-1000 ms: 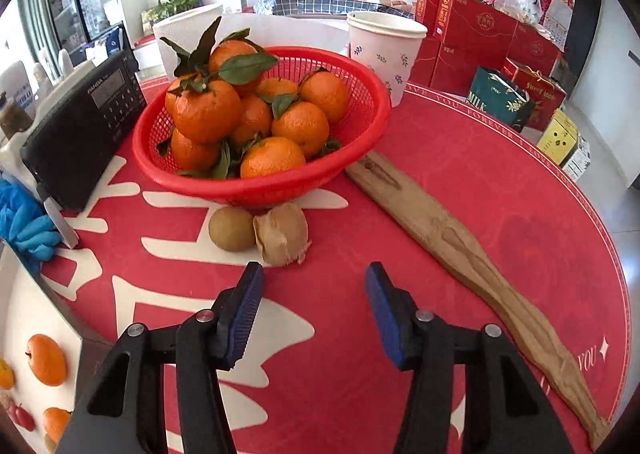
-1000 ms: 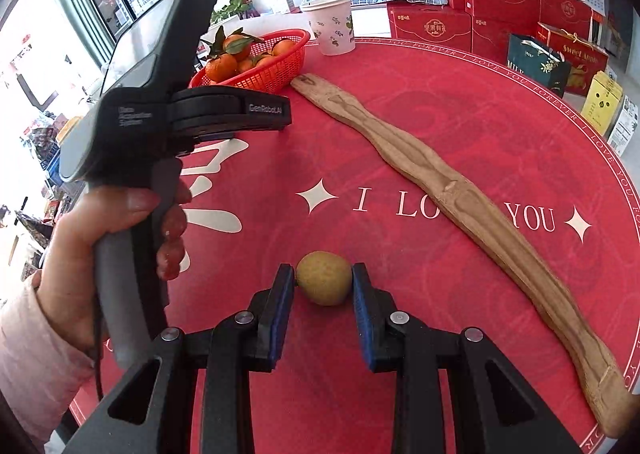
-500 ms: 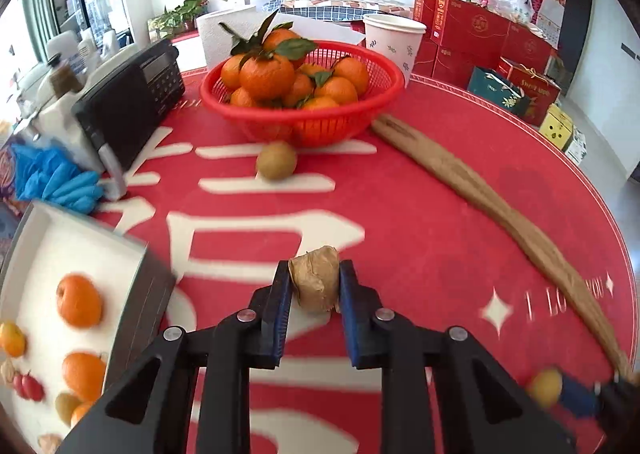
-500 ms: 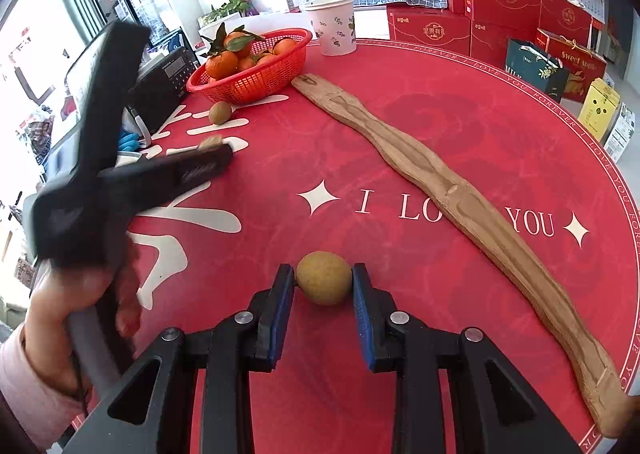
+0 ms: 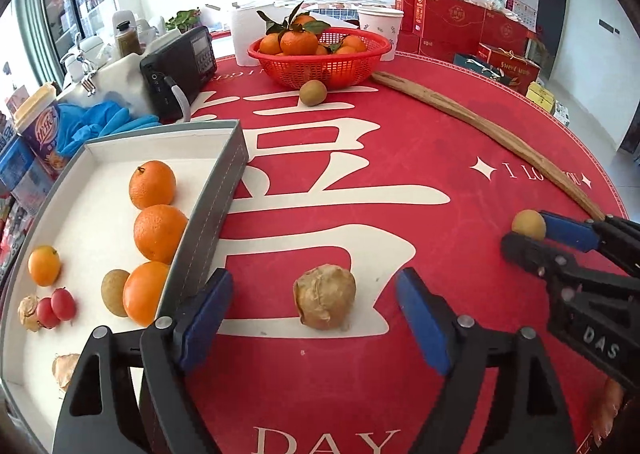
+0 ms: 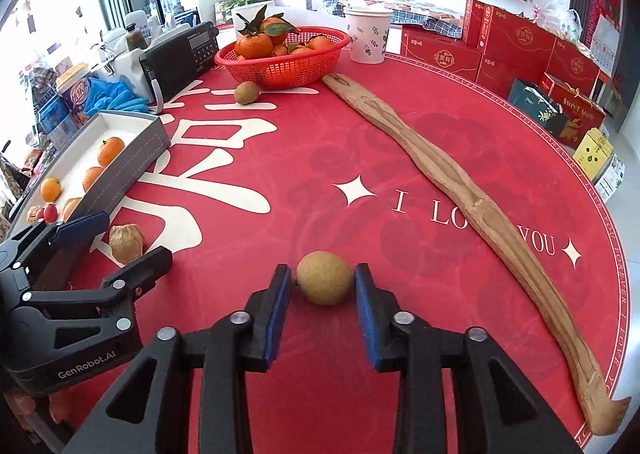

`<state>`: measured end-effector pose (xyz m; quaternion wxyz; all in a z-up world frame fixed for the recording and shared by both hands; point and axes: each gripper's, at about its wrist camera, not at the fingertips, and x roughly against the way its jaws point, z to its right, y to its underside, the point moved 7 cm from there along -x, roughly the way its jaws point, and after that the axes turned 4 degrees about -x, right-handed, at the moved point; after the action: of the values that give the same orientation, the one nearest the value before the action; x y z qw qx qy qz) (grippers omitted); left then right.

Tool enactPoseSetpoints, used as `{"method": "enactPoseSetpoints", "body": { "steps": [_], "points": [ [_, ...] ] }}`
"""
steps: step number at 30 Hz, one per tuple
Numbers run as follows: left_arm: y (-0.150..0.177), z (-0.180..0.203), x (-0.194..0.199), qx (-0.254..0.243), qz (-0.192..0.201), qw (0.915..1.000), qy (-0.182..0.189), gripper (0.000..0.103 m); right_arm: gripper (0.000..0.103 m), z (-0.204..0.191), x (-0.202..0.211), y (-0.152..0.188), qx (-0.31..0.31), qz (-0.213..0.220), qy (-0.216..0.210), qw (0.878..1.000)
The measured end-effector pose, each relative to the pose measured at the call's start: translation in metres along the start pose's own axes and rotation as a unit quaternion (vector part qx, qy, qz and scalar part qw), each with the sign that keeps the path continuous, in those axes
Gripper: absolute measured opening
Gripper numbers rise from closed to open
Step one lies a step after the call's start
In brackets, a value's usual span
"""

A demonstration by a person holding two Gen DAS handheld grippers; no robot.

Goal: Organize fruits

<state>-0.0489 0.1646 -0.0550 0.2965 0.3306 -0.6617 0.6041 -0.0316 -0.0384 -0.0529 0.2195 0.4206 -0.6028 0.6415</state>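
Note:
My left gripper (image 5: 314,302) is open, with a tan husked fruit (image 5: 325,297) lying on the red tablecloth between its pads; it also shows in the right wrist view (image 6: 126,243). My right gripper (image 6: 323,286) is shut on a small yellow-brown round fruit (image 6: 324,283), also seen in the left wrist view (image 5: 529,225). A white tray with grey walls (image 5: 208,210) at the left holds oranges (image 5: 159,233), a kiwi, small red fruits and husked fruits. A kiwi (image 5: 313,92) lies in front of a red basket (image 5: 320,64) of leafy mandarins.
A long wooden stick (image 6: 440,182) lies diagonally across the table's right side. A black radio (image 5: 180,70), blue gloves (image 5: 100,122) and a paper cup (image 5: 380,30) stand around the far edge. Red gift boxes (image 6: 520,50) sit beyond the table.
My left gripper carried the husked fruit back from the basket to beside the tray, then opened and let it go on the cloth. My right gripper stays shut on its round fruit.

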Motion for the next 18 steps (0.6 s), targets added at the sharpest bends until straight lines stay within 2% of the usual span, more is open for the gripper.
{"method": "enactPoseSetpoints", "body": {
  "steps": [1,2,5,8,10,12,18],
  "points": [
    [-0.001,0.001,-0.002,0.002,-0.002,1.0,-0.002,0.091,0.08,0.003,-0.001,0.0,-0.004,-0.001,0.006,1.0],
    [-0.001,0.002,-0.004,0.0,-0.005,1.0,-0.002,0.095,0.083,0.007,0.0,-0.001,-0.009,0.004,0.017,1.0],
    [-0.002,0.0,-0.007,0.0,-0.01,0.9999,-0.005,0.102,0.084,0.016,-0.004,-0.001,-0.027,-0.007,0.013,1.0],
    [-0.002,0.0,-0.006,-0.002,-0.01,0.9999,-0.004,0.102,0.087,0.019,-0.006,-0.002,-0.025,-0.007,0.034,0.999],
    [-0.002,0.001,-0.004,-0.002,-0.01,0.9999,-0.003,0.102,0.092,0.02,-0.008,-0.003,-0.022,-0.008,0.057,0.998],
    [-0.002,0.0,-0.004,-0.001,-0.01,0.9999,-0.003,0.102,0.102,0.026,-0.011,-0.003,-0.037,-0.017,0.063,0.997],
    [-0.002,0.0,-0.005,-0.003,-0.01,0.9999,-0.004,0.102,0.102,0.031,-0.011,-0.003,-0.038,-0.018,0.063,0.997]
  ]
}}
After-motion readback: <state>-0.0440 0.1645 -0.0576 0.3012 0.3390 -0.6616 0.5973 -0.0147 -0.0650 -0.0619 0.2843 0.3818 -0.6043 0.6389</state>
